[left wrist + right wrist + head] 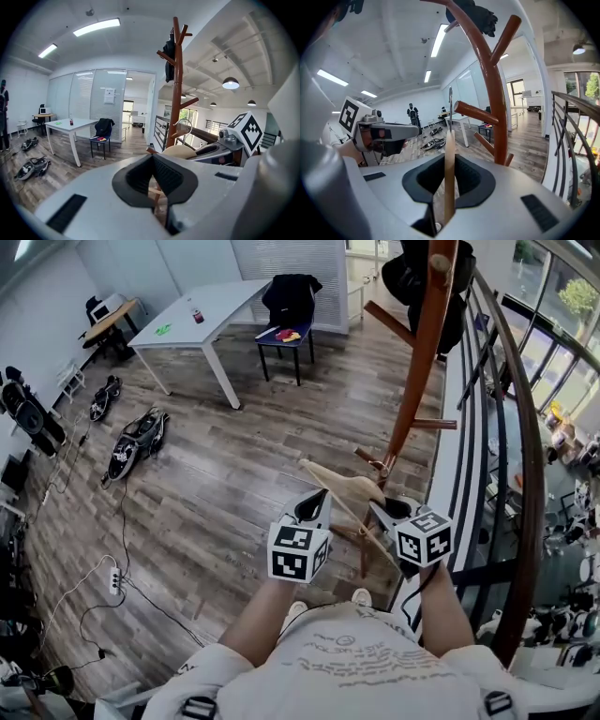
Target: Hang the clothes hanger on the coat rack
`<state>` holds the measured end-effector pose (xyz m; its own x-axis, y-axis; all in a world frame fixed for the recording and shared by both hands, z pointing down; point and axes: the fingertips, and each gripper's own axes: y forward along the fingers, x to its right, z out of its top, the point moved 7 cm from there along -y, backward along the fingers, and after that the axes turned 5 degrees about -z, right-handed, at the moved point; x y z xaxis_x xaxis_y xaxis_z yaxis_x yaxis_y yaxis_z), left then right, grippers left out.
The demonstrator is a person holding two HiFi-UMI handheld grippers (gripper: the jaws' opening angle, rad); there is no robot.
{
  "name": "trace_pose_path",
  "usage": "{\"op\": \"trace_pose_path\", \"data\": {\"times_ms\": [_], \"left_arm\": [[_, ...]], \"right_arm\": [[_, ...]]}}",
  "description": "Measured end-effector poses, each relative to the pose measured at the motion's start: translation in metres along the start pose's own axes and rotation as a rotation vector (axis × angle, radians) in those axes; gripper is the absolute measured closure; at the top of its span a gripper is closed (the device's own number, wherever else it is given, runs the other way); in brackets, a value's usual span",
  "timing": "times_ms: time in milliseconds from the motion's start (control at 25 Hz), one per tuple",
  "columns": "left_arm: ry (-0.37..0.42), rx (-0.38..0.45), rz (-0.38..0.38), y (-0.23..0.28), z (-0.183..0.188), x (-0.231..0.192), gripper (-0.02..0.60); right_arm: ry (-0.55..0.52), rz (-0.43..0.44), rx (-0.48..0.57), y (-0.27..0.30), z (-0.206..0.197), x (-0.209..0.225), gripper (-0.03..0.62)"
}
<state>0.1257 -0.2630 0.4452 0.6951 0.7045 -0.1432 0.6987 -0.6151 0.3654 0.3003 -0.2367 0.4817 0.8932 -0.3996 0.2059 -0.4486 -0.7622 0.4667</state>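
A pale wooden clothes hanger (342, 486) is held between my two grippers in front of the brown wooden coat rack (419, 362). My right gripper (394, 512) is shut on the hanger's edge (449, 173), and its metal hook (450, 108) points up toward a rack peg (478, 112). My left gripper (317, 502) looks shut on a thin wooden bar of the hanger (156, 197); the hanger's rounded shoulder (180, 151) shows just beyond it. The rack pole (176, 84) stands close ahead, to the right.
A dark garment (412, 277) hangs at the top of the rack. A curved railing (525, 456) runs along the right. A white table (202, 310), a chair with a black jacket (291, 301), bags (141, 437) and a power strip (114, 579) are on the left.
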Motion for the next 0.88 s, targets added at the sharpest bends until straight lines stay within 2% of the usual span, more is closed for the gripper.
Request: {"op": "trace_pose_path", "data": {"times_ms": [600,880], "left_arm": [[-0.05,-0.001,0.112,0.021,0.0,0.011,0.578],[-0.062,-0.011,0.14,0.032,0.003,0.015,0.578]], "right_arm": [[-0.037,0.119,-0.076,0.018,-0.002,0.039,0.542],[-0.056,0.089,-0.134,0.029,-0.007,0.064,0.542]]}}
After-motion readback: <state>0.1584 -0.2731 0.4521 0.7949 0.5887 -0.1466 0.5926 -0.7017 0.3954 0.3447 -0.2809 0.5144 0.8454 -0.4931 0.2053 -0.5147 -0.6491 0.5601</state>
